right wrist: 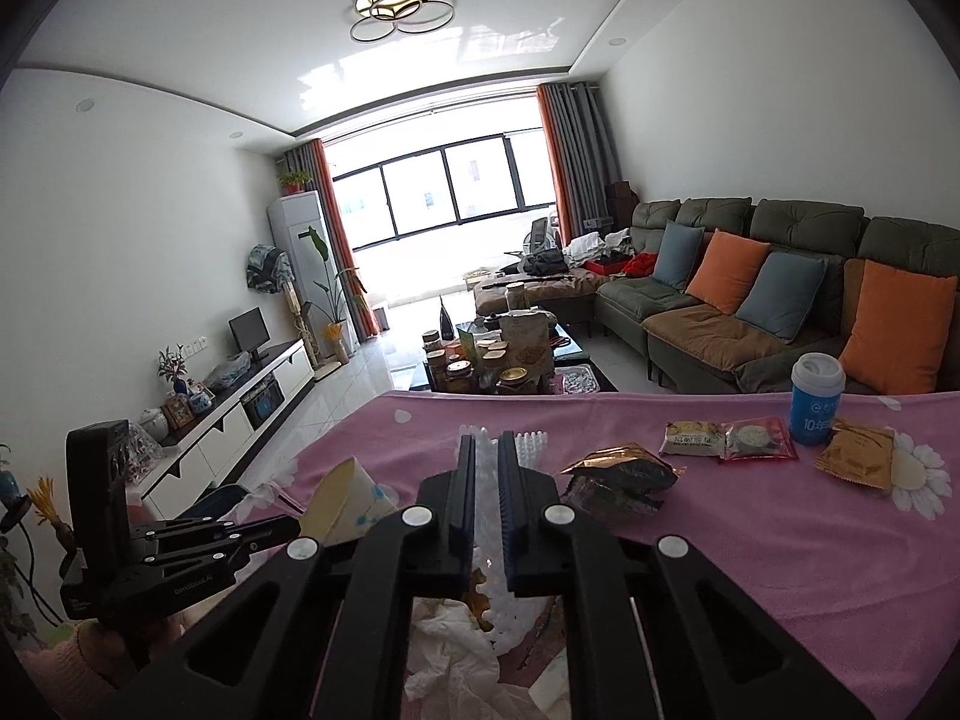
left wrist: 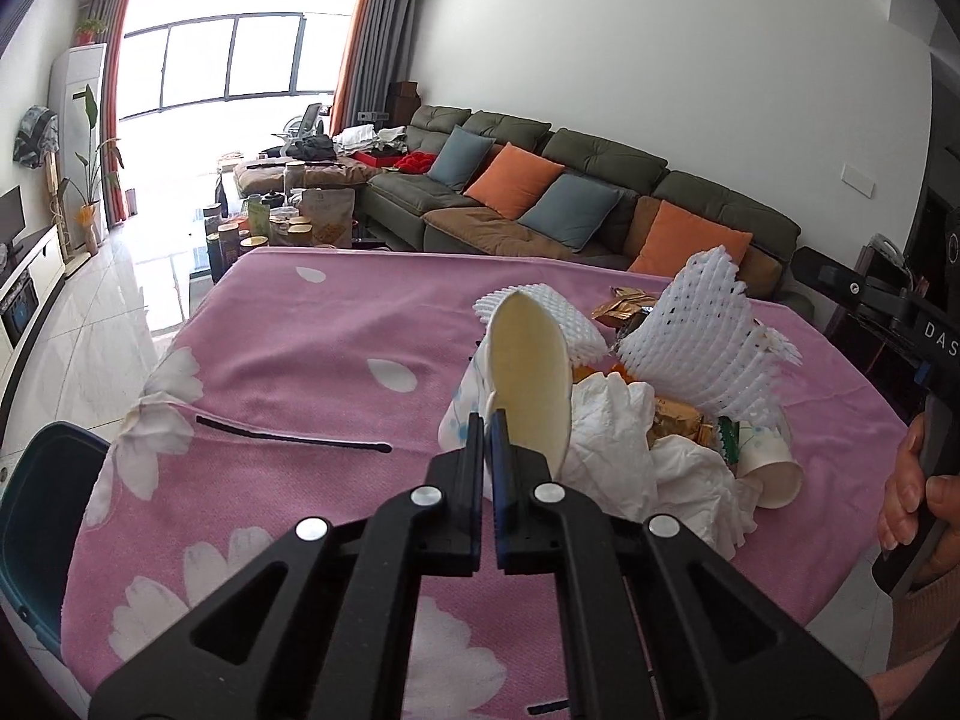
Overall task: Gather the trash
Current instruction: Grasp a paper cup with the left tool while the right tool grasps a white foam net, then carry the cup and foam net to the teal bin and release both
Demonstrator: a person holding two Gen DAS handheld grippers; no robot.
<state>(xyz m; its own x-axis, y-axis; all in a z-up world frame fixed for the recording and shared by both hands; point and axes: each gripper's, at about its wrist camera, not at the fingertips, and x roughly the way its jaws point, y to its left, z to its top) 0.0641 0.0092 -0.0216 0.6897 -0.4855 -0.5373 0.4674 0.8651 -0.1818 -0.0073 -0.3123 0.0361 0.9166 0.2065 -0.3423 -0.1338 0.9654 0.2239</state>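
Right now the left claw (left wrist: pixel 487 420) is pinched shut on the rim of a crushed paper cup (left wrist: pixel 528 372). The cup is flattened into a narrow oval, its inside a pale cream, its outside white with small blue prints, and it stands tilted up from the claw over the pink flowered cloth of the worktop (left wrist: pixel 312 360).

Just behind and to the right of the cup lies the trash heap: crumpled white tissue (left wrist: pixel 618 450), gold foil wrappers (left wrist: pixel 678 420), a second paper cup (left wrist: pixel 771 468) lying on its side with its mouth toward the camera, and a white foam fruit net (left wrist: pixel 570 324) behind the held cup. A bigger white foam net (left wrist: pixel 708 348), an open mesh of small holes with a torn, brown-stained edge, stands lifted above the heap.

From the right wrist view, the right claw (right wrist: pixel 487 450) is closed on that foam net (right wrist: pixel 489 480), whose bubbly white mesh shows in the narrow gap between the pads and hangs below them. A crumpled dark and gold wrapper (right wrist: pixel 618 474) lies just to its right on the cloth. Further right lie a pale snack packet (right wrist: pixel 690 438), a red packet (right wrist: pixel 756 438) and a gold sachet (right wrist: pixel 855 456), with a blue lidded cup (right wrist: pixel 816 402) upright near the far edge. A dark bin (left wrist: pixel 36 528) sits beside the worktop's left edge.
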